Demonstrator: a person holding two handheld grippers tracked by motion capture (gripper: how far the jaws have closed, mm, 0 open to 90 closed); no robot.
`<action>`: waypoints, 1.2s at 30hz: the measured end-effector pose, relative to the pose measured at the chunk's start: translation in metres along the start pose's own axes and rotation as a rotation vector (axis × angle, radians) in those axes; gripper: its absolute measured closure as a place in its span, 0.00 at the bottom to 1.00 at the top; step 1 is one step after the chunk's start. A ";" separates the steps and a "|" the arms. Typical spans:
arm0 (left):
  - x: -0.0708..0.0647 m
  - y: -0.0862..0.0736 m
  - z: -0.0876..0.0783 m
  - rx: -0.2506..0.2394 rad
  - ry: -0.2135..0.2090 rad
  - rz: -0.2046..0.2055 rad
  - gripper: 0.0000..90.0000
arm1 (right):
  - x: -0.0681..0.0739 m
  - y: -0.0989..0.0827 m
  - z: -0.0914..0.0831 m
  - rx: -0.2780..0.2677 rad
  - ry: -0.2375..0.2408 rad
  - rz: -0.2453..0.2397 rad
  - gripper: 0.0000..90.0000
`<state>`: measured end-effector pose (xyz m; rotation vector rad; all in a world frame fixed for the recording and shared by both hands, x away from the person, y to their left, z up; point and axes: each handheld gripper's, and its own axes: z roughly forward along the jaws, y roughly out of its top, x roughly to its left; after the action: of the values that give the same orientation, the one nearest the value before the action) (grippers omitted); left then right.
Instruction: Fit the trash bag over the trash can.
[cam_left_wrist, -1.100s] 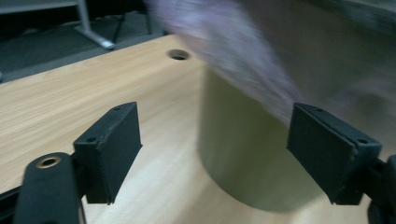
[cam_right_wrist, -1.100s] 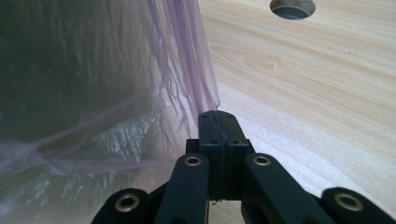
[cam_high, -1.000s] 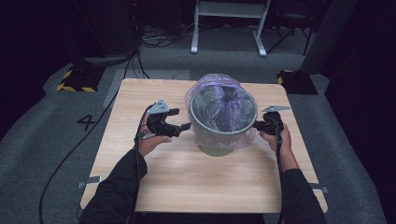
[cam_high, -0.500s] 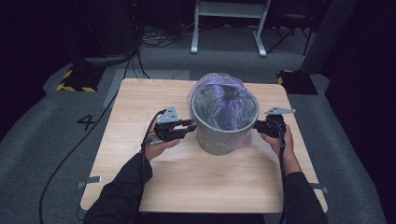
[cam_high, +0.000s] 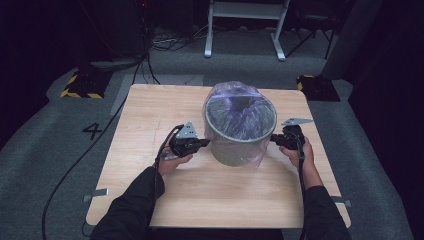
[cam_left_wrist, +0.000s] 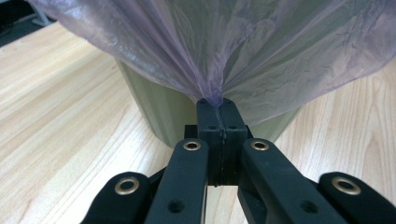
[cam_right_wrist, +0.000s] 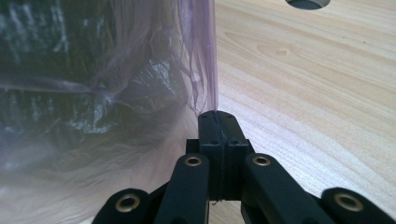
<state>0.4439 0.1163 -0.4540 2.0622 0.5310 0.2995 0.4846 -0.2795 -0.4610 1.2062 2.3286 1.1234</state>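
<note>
Both tongs are clamped on the purple bag (cam_high: 235, 100): left tongs (cam_high: 204, 143) and right tongs (cam_high: 274, 140) either side of the bin (cam_high: 240, 145). It sits mid table (cam_high: 150, 115), blocking the straight line between them.

Translucent purple bag (cam_high: 235, 100) over grey-green bin (cam_high: 235, 152); pale wood-grain table (cam_high: 150, 115); black grippers; grey floor (cam_high: 50, 145).

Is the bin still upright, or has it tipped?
Upright: the bin stands on the table, round rim facing up, purple bag draped over it.
</note>
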 end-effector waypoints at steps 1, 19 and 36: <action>0.001 -0.001 0.000 0.004 0.005 0.001 1.00 | 0.000 0.000 0.000 0.003 0.002 0.002 1.00; 0.037 0.019 -0.059 -0.192 0.156 -0.101 0.32 | -0.005 0.007 -0.010 -0.096 -0.092 0.026 0.99; 0.029 -0.012 -0.055 -0.011 0.127 -0.067 0.38 | -0.006 0.006 -0.018 -0.069 -0.105 0.010 1.00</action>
<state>0.4435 0.1770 -0.4360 2.0193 0.6732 0.3944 0.4817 -0.2913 -0.4451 1.2230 2.1904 1.1064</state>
